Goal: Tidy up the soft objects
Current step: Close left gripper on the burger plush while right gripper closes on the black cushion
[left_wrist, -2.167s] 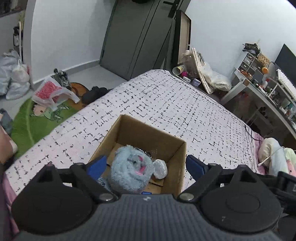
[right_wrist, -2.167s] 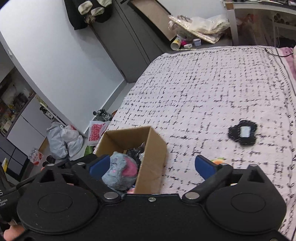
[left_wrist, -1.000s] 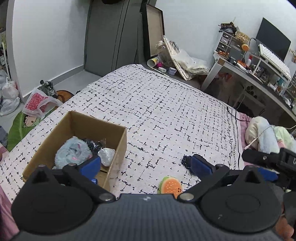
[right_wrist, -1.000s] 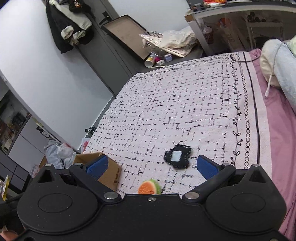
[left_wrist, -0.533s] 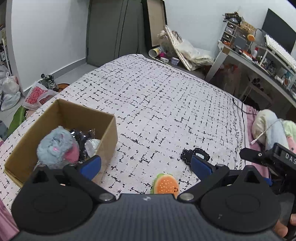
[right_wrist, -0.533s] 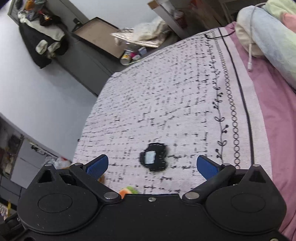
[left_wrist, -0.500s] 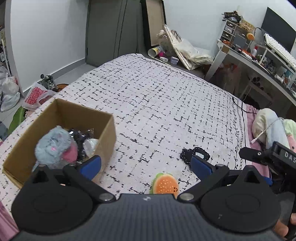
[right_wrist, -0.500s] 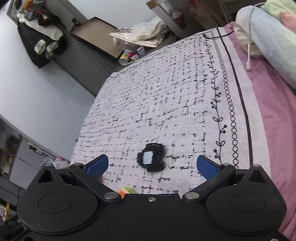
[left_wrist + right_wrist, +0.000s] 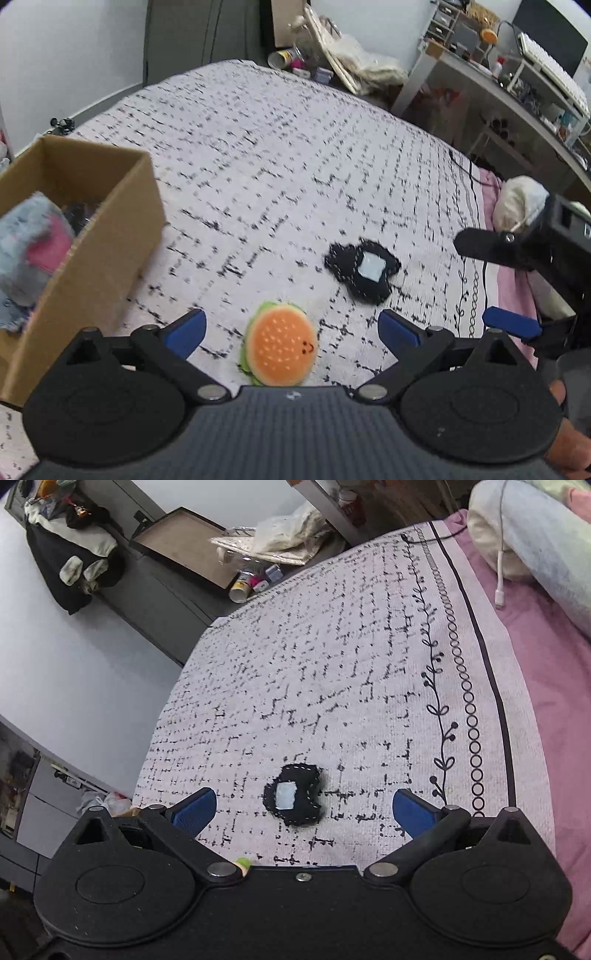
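Observation:
A plush burger lies on the patterned bedspread, between the open jaws of my left gripper, which hovers just above it. A black plush with a white patch lies a little farther right; in the right wrist view the black plush sits between the open jaws of my right gripper. A cardboard box at the left holds a grey-blue and pink plush. My right gripper also shows at the right edge of the left wrist view. Both grippers are empty.
The bed's pink sheet and a pale pillow with a white cable lie to the right. A cluttered desk and bags stand beyond the bed. The floor drops off past the box on the left.
My left gripper has moved right and down from the box to over the burger. My right gripper has swung right and closed in on the black plush.

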The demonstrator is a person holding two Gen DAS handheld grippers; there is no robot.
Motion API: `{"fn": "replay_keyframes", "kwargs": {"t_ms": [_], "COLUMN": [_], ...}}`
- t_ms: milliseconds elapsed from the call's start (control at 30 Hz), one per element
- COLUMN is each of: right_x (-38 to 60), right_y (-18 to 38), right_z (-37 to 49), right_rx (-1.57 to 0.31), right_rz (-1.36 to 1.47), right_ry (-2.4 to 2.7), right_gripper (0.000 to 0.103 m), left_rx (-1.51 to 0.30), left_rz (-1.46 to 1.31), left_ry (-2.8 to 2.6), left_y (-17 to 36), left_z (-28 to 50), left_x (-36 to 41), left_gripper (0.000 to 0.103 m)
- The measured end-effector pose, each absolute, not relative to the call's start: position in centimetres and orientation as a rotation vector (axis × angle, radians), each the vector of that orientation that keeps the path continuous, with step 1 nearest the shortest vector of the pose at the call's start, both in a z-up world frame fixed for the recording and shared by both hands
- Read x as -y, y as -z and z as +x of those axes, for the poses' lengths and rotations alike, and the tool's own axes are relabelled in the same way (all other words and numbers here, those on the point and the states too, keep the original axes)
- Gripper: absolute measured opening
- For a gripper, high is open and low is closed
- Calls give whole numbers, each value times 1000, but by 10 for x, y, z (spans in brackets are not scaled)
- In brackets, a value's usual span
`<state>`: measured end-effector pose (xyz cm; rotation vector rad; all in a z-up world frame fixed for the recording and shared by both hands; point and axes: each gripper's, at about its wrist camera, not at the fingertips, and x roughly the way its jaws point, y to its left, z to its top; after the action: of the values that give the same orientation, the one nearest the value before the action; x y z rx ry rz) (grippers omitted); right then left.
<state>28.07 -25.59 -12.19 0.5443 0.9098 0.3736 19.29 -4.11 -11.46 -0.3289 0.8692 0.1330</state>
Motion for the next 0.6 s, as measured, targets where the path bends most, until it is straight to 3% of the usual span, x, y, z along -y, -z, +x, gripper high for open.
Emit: {"fn": "replay_keyframes", "kwargs": {"t_ms": [267, 400, 500, 600], "right_x": [250, 245, 242, 239], "right_y": [132, 137, 139, 143], "right_z": [286, 288, 290, 290], "right_rx": [-922, -925, -921, -917], "right_rz": [550, 541, 538, 531], "right_ry": [-356, -350, -341, -337], "right_gripper": [103, 103, 103, 103], "left_rx": [-930, -975, -952, -935], "left_rz": [-332, -370, -368, -418], "left_ry": [-117, -110, -123, -116], "left_y": [144, 156, 156, 154], "left_z": [206, 211, 210, 209], "left_x": [49, 44, 38, 29], "left_gripper": [91, 71, 45, 40]}}
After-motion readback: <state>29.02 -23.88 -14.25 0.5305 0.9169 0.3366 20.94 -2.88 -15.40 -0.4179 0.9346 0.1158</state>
